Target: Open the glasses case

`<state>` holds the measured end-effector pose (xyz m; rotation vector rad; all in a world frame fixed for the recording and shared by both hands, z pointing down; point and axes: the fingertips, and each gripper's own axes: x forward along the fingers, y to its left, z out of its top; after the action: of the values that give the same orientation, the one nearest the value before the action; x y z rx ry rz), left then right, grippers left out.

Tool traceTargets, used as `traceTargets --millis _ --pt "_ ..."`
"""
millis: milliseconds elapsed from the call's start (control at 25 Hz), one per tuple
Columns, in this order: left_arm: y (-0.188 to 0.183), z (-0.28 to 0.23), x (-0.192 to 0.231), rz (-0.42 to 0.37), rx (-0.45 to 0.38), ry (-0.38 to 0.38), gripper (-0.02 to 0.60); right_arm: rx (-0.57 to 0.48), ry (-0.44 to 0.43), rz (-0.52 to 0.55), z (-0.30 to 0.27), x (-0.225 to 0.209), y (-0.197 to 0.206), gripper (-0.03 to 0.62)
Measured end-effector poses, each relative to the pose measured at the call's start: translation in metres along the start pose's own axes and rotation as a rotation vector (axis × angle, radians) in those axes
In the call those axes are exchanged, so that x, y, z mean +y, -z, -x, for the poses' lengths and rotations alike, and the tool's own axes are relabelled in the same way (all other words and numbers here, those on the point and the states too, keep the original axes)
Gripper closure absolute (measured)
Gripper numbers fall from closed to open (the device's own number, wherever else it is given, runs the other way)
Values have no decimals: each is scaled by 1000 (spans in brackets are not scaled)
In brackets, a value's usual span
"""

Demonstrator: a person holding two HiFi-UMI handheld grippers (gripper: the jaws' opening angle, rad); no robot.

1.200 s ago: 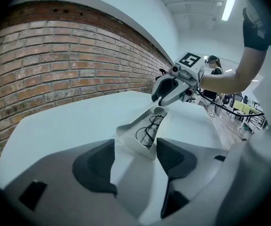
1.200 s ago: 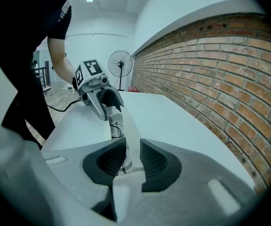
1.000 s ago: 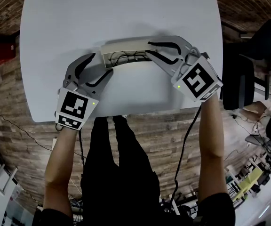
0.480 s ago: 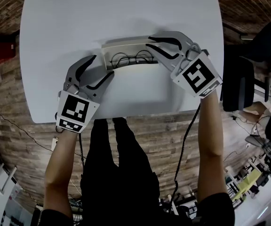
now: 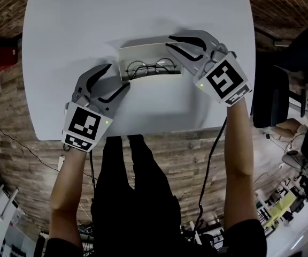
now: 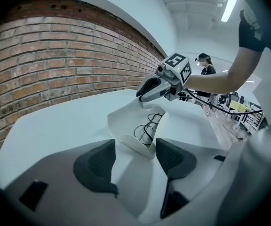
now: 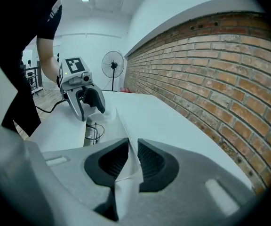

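Between the nearly closed jaws of the right gripper (image 7: 132, 149) the thin lid (image 7: 124, 130) is pinched, standing raised along the far side of the case (image 5: 149, 75). The case lies open in the middle of the table (image 5: 90, 20), with wire glasses (image 5: 153, 66) inside. The left gripper (image 6: 134, 149) holds nothing. Its jaws are wide apart at the case's other end, whose corner reaches between the pads, and I cannot tell whether it touches them.
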<state>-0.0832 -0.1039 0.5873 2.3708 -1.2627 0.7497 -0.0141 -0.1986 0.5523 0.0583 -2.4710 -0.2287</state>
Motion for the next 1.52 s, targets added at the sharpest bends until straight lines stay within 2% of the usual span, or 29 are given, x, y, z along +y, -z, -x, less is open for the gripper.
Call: traceTargets --millis 680,960,1320,1520 --pt "3 -1 0 2 -3 -6 333 7 30 -27 -4 -5 7 530" --pt "6 -2 -5 -48 28 -6 339 29 39 -27 -4 -4 9 530" --pt "5 -3 -6 -49 13 10 339 4 37 -12 -1 -1 5 526" --pt "3 -2 -5 -37 0 16 339 -40 51 -41 6 0 -2 522"
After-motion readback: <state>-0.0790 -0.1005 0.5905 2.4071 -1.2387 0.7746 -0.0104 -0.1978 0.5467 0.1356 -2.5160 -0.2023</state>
